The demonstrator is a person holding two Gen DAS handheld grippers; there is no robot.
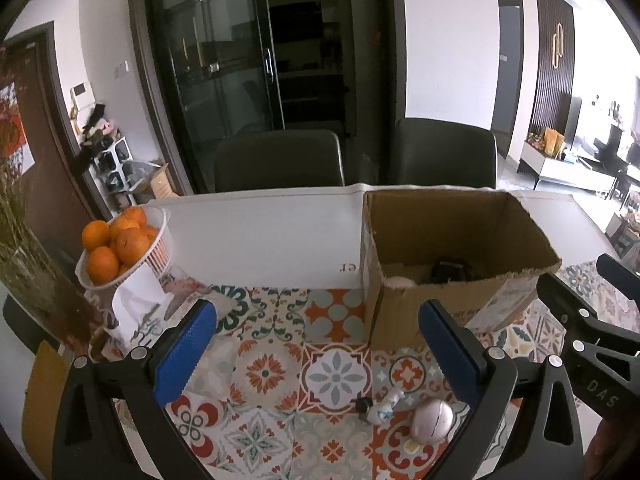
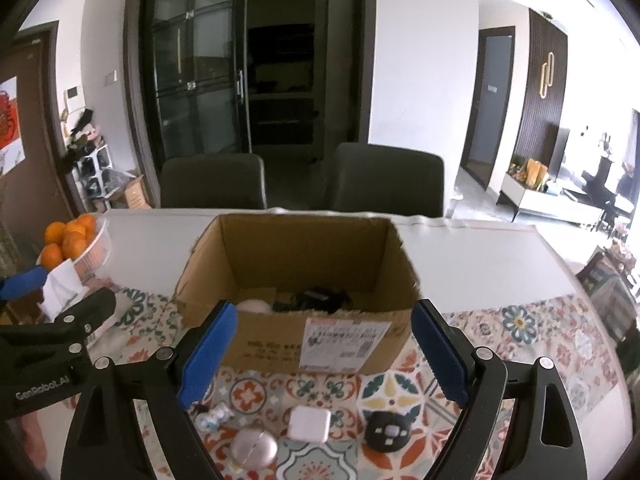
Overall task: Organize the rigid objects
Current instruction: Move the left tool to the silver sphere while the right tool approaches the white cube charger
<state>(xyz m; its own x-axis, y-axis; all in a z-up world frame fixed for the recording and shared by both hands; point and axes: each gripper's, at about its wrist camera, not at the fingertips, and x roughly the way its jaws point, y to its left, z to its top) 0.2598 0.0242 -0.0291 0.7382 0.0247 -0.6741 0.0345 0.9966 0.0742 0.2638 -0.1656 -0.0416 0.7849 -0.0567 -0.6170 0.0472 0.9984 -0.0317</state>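
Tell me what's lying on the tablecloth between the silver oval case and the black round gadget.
A white square charger block lies between the silver oval case and the black round gadget, seen in the right wrist view.

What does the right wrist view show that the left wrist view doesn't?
Only the right wrist view: a white square block and a black round gadget on the patterned cloth, plus the box's shipping label.

Only the left wrist view: a yellow board at the table's near-left edge.

Both: the cardboard box, the oranges basket, the silver oval case, the small white figure, and both claws open and empty.
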